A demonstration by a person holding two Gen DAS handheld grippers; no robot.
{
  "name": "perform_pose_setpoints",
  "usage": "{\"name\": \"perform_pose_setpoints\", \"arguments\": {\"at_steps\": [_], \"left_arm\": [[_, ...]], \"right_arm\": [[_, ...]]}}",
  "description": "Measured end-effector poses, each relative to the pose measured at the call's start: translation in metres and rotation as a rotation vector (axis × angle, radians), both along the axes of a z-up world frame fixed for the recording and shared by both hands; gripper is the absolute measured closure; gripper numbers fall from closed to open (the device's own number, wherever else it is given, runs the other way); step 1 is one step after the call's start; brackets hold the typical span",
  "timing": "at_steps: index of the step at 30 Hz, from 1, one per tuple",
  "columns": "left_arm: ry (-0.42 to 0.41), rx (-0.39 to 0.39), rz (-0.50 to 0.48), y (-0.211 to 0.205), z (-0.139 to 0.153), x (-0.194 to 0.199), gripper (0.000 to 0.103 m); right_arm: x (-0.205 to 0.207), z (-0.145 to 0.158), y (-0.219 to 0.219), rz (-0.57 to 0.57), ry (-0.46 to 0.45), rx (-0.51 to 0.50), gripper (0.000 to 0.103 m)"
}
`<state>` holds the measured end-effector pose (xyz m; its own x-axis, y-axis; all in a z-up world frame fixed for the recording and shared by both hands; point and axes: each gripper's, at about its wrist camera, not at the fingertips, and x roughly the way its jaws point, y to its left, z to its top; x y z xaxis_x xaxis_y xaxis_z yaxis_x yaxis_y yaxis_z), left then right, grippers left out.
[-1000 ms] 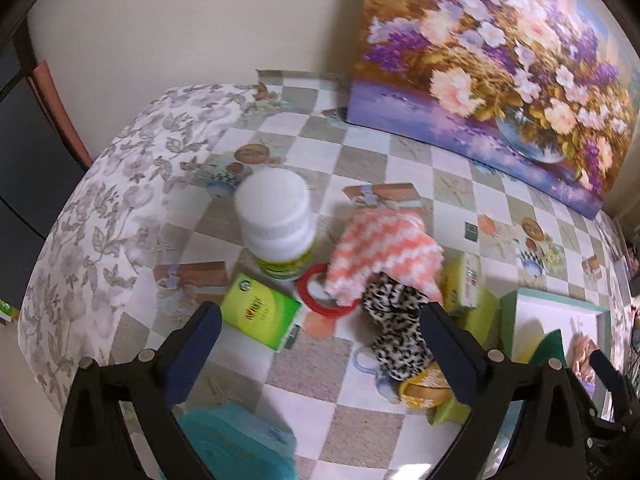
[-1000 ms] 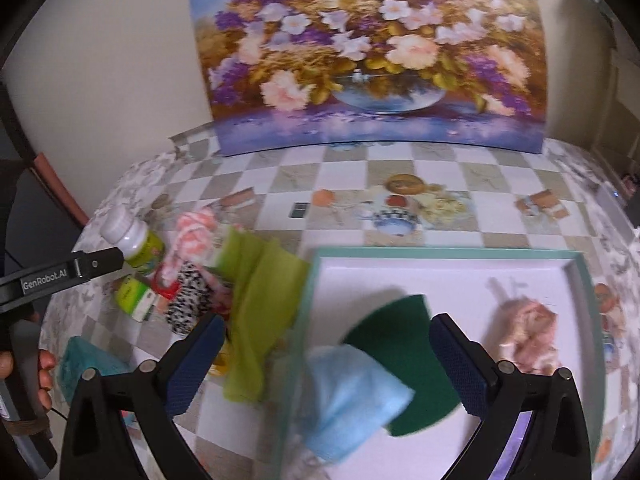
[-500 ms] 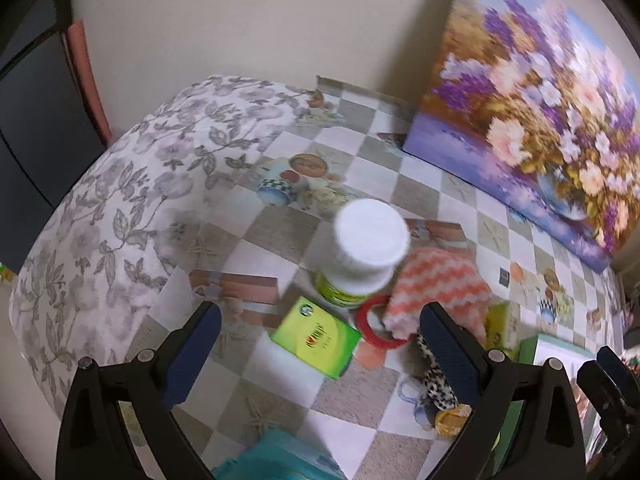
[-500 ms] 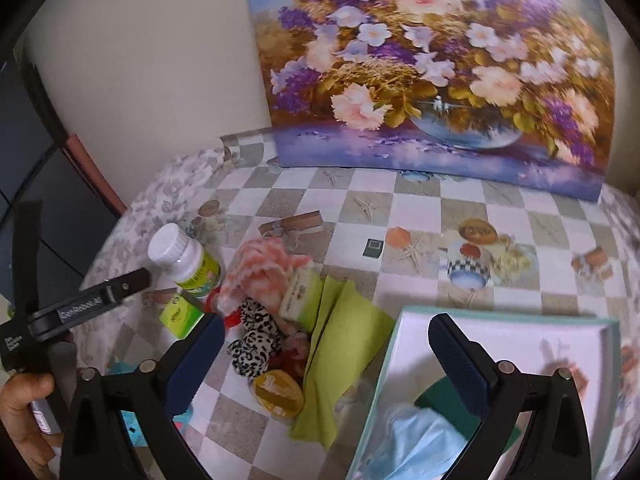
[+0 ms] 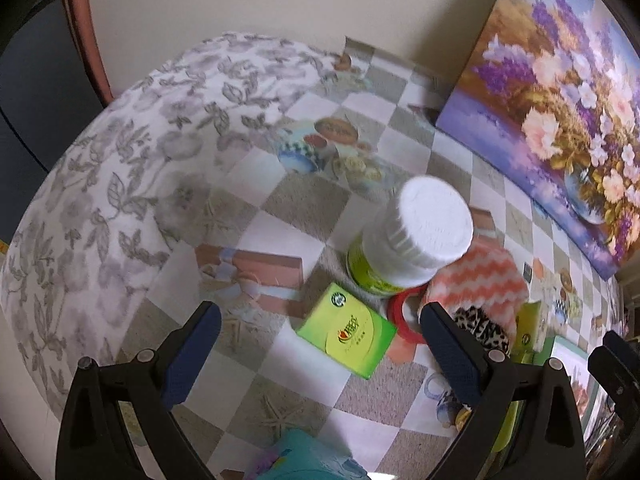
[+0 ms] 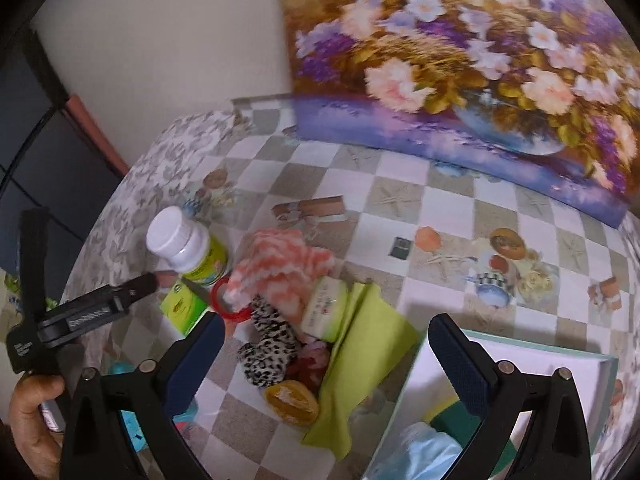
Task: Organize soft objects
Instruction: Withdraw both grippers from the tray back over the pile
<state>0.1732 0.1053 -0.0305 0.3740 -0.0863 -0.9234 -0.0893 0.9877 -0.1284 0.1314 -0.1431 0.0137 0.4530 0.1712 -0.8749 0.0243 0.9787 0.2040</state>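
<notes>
Both tongs wide apart, holding nothing: left tongs [image 5: 316, 350] over green box [image 5: 347, 336], right tongs [image 6: 324, 354] over spotted cloth [image 6: 268, 344].

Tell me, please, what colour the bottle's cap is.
White; the bottle's cap shows best in the left wrist view.

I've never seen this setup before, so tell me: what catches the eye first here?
The big flower painting leaning on the wall behind the checked table. Then the white-capped bottle standing beside the orange-and-white zigzag cloth, on the heap left of the teal-rimmed tray.
</notes>
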Motion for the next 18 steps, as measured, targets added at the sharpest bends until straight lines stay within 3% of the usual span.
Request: {"name": "perform_pose_setpoints", "arguments": {"at_steps": [5, 9, 12, 15, 18], "left_arm": [[0.051, 0.014, -0.05, -0.006, -0.005, 0.003, 0.003], [0.028, 0.01, -0.204, -0.016, 0.003, 0.011, 0.003], [0.05, 0.045, -0.264, -0.017, 0.003, 0.02, 0.003], [0.119, 0.024, -0.382, -0.023, -0.004, 0.031, 0.003], [0.202, -0.018, -0.428, -0.026, -0.013, 0.039, 0.003]], "right_arm": [[0.011, -0.01, 0.01, -0.002, 0.091, -0.029, 0.0], [0.016, -0.013, 0.012, -0.008, 0.132, -0.003, 0.0], [0.02, -0.015, 0.014, -0.008, 0.153, -0.02, 0.0], [0.025, -0.021, 0.013, -0.019, 0.191, -0.013, 0.0], [0.032, -0.03, 0.01, -0.041, 0.227, 0.003, 0.005]]}}
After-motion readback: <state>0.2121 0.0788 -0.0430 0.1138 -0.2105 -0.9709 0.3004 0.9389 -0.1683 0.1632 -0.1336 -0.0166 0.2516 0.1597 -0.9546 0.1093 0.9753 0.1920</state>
